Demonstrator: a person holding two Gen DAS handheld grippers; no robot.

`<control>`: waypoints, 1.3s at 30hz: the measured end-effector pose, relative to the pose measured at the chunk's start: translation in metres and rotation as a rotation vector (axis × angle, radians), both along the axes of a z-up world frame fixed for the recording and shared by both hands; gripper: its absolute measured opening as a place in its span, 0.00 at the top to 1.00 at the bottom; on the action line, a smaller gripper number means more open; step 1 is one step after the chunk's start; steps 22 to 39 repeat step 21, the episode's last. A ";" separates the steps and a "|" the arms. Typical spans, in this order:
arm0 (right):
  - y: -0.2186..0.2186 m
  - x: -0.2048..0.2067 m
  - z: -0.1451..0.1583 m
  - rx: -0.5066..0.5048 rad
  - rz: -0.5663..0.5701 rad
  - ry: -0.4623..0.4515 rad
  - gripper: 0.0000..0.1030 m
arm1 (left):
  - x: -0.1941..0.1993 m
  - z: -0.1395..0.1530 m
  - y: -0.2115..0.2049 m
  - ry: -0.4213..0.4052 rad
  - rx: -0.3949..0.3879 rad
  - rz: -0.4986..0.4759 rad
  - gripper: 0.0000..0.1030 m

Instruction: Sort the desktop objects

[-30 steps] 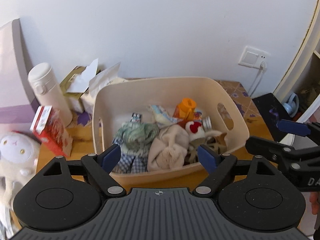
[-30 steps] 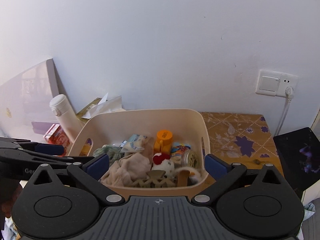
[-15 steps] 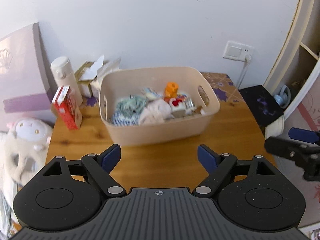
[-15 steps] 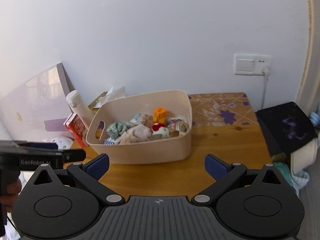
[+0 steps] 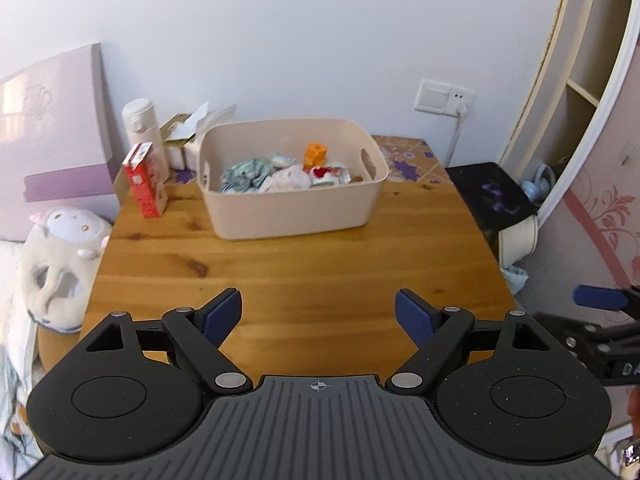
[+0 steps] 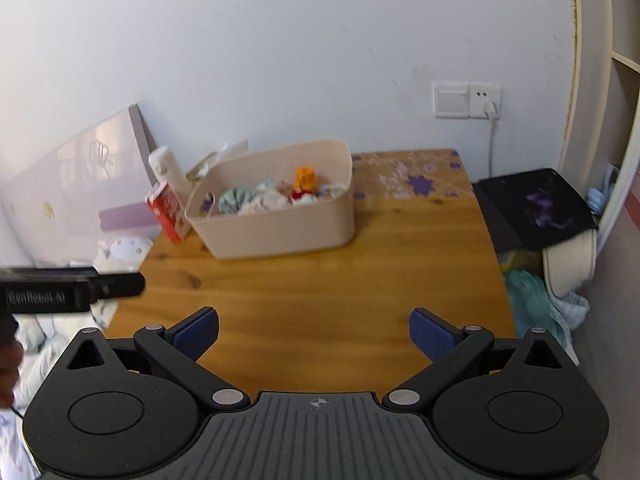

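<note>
The beige plastic bin (image 5: 294,208) is sitting toward the back of the wooden table (image 5: 304,280), holding soft cloths, an orange toy (image 5: 315,155) and small tins; it likely handles light and stiff, best gripped at its rim or handle slots. Both the left gripper (image 5: 318,316) and right gripper (image 6: 314,330) are hovering well short of it, jaws spread wide, gripping nothing.

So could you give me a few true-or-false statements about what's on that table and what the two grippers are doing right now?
1. The beige bin holds an orange item among cloths. True.
2. The left gripper is shut on a cloth. False: it is open and holds nothing.
3. The red carton stands outside the bin, on the table. True.
4. The white bottle lies inside the bin. False: it stands upright outside it, behind the carton.
5. The right gripper is open. True.
</note>
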State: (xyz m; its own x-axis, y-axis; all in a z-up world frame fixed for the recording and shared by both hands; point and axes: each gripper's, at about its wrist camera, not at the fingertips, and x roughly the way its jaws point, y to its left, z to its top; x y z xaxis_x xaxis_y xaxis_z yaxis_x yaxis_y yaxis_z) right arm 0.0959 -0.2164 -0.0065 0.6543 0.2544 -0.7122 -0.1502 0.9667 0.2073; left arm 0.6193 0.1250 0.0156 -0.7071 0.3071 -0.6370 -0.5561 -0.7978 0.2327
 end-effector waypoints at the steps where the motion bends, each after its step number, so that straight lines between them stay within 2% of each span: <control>1: -0.003 -0.007 -0.004 -0.009 -0.001 0.010 0.00 | 0.003 -0.002 -0.004 -0.006 -0.002 0.008 0.17; 12: -0.035 -0.047 -0.025 -0.062 -0.056 0.092 0.00 | 0.007 -0.024 -0.027 -0.052 -0.065 0.069 0.17; 20: -0.041 -0.041 -0.031 -0.053 -0.074 0.112 0.00 | 0.003 -0.031 -0.017 -0.054 -0.097 0.054 0.17; 39: -0.041 -0.039 -0.032 -0.053 -0.076 0.114 0.00 | 0.002 -0.031 -0.016 -0.056 -0.098 0.051 0.17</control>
